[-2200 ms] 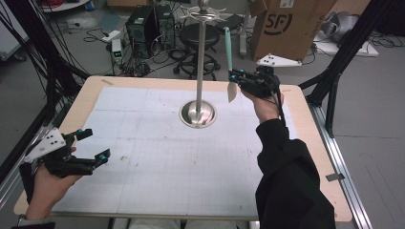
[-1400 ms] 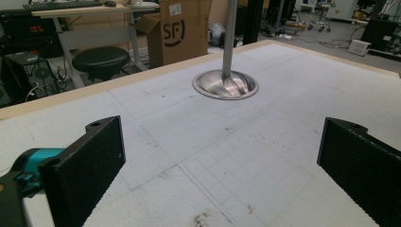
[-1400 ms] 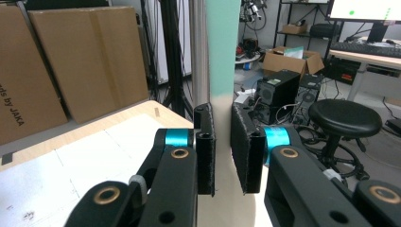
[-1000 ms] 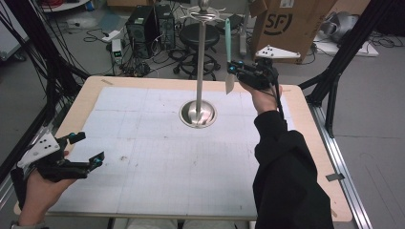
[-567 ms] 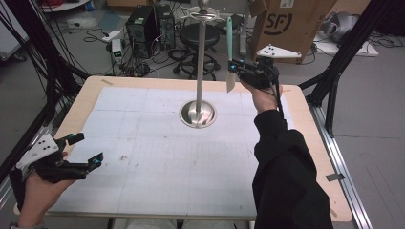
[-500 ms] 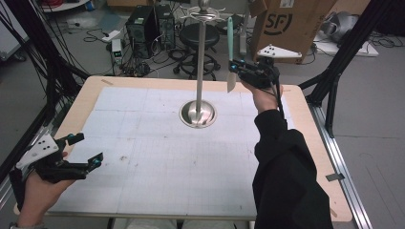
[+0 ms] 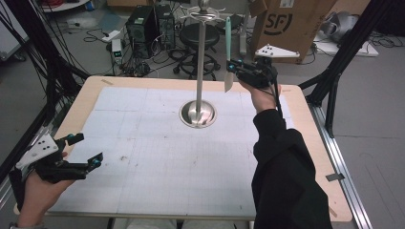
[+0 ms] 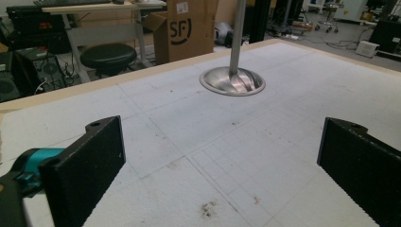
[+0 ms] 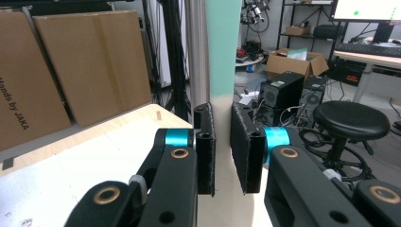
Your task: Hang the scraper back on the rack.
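Note:
A tall steel stand [image 7: 200, 62] with hooks at its top [image 7: 204, 12] rises from a round base [image 7: 197, 113] at the far middle of the white mat. My right gripper [image 7: 232, 70] is shut on a long utensil with a teal handle [image 7: 228, 33] and a pale blade [image 7: 228, 82], held upright just right of the pole. In the right gripper view the jaws [image 9: 222, 146] pinch the utensil [image 9: 222, 47] where teal meets cream, with the pole [image 9: 196, 52] close behind. My left gripper [image 7: 87, 149] stands open and empty, low over the near left corner.
The stand's base [image 8: 231, 81] lies well ahead of my open left gripper [image 8: 222, 161]. The mat [image 7: 153, 157] covers a wooden table [image 7: 305, 143]. Behind the table are a black stool [image 7: 191, 36], computer towers [image 7: 143, 24] and a cardboard box [image 7: 291, 24].
My right gripper has lifted the utensil slightly up and away, nearer the stand's top. The left gripper has drifted a little toward the near left edge, still open.

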Tool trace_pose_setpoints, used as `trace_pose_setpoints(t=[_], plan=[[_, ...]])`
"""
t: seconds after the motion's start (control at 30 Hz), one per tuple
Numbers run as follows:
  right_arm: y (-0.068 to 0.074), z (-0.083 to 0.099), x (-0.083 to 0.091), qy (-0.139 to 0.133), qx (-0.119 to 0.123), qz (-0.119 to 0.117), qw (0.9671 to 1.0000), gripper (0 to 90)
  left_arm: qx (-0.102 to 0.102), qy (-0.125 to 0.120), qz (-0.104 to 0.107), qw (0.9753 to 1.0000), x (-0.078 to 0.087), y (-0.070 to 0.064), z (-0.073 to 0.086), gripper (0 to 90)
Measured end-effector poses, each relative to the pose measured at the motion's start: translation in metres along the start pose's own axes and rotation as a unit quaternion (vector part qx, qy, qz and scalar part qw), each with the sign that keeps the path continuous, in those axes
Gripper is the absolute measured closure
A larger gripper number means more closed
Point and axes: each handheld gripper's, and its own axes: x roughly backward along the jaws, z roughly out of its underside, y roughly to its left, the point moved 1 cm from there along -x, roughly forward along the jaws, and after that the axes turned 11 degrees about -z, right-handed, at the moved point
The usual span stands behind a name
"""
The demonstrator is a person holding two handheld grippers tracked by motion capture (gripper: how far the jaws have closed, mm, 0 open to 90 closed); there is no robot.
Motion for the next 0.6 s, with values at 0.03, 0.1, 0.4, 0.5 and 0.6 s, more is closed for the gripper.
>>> trace_pose_setpoints(t=[0.03,0.1,0.4,0.5,0.6], plan=[[-0.0002,0.0000,-0.0003,0.000,0.003,-0.001,1.0000,81.0,0.001,0.000,0.000,1.0000,-0.0002,0.0000,0.0002,2.2],[0.0004,0.0002,-0.0009,0.001,0.002,-0.003,1.0000,80.9,0.001,0.001,0.000,1.0000,-0.0004,0.0004,0.0007,2.3],[0.0036,-0.0001,-0.0036,0.002,0.006,-0.017,0.9998,81.0,0.001,0.002,0.000,1.0000,-0.0004,0.0003,0.0010,2.2],[0.0038,0.0002,-0.0043,0.004,0.007,-0.019,0.9998,81.1,0.001,0.002,-0.001,1.0000,-0.0005,0.0005,0.0012,2.2],[0.0035,0.0009,-0.0048,0.006,0.004,-0.018,0.9998,81.1,0.001,0.002,0.000,1.0000,-0.0004,0.0005,0.0012,2.3]])
